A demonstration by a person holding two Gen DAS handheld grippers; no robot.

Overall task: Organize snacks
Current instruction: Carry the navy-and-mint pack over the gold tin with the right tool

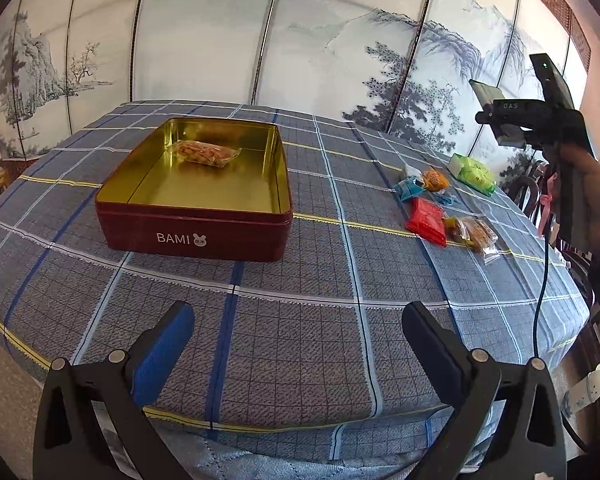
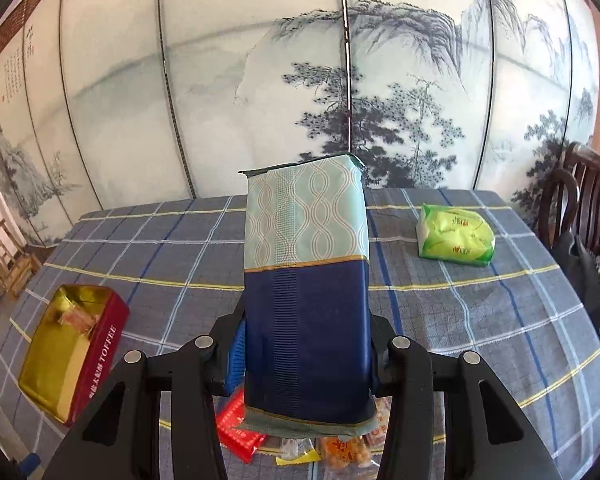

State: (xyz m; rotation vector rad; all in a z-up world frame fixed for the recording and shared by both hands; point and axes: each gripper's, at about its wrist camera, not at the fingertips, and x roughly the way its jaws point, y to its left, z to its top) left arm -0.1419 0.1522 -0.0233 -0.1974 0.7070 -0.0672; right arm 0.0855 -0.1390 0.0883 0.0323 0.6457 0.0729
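Held item: blue-and-pale-teal snack pouch [image 2: 306, 280], centre of the right wrist view, lifted clear of the checked tablecloth [image 2: 480, 320].
Right gripper [image 2: 306, 354]: jaws narrowed onto the pouch's dark lower half, pads pressing both side edges; nothing else in them.
Left gripper [image 1: 296, 344]: jaws spread wide, nothing between them, hanging over bare cloth at the lower centre of the left wrist view.
Pouch axis: long axis runs up the frame, along the fingers; pale patterned end with the crimped seal points away from the camera, dark end with the other seal sits nearest it.
Handling, judged: looks light, a soft foil-type bag with some puff to it; glossy, so likely slippery, and contents may crush under a hard squeeze. Present hold across the narrow width, low on the body, seems sound; the free upper end could flop.
Tin [image 1: 196, 200]: red, gold-lined, lid off, left of centre in the left wrist view; one clear-wrapped snack [image 1: 208, 153] lies inside toward the far wall.
Loose snacks: red packet [image 1: 427, 221], orange and blue wrapped pieces, clear-wrapped cake, right of the tin, well apart from it.
Green pack [image 2: 456, 236]: upper right on the cloth.
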